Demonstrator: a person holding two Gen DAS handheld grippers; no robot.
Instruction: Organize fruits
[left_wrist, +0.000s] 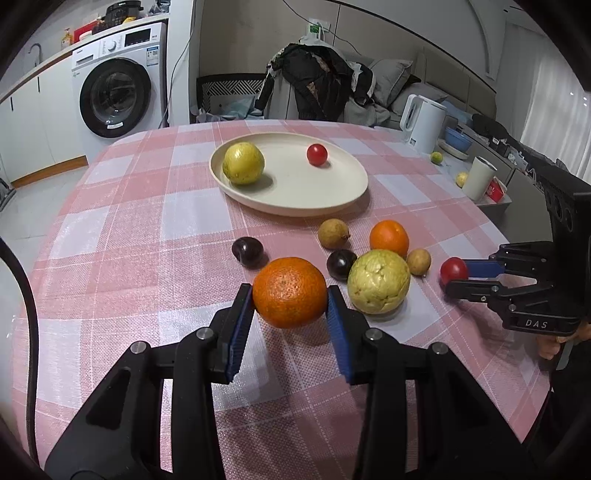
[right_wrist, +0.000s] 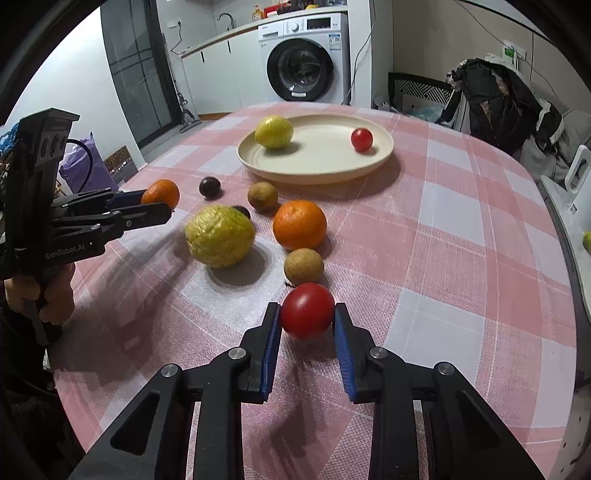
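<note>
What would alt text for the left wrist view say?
The left gripper clamps an orange just above a pink checked tablecloth. Beyond it lie loose fruits and a cream plate holding a yellow-green fruit and a small tomato.

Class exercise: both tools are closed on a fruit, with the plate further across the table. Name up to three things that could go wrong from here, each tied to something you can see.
1. The left tool pinches the orange only at its sides; round fruit might slip out during the carry.
2. The right tool squeezes a soft-looking red tomato; too much pressure could bruise it.
3. The plate is shallow and already holds a yellow fruit and another tomato; released fruit may roll and knock them.
</note>
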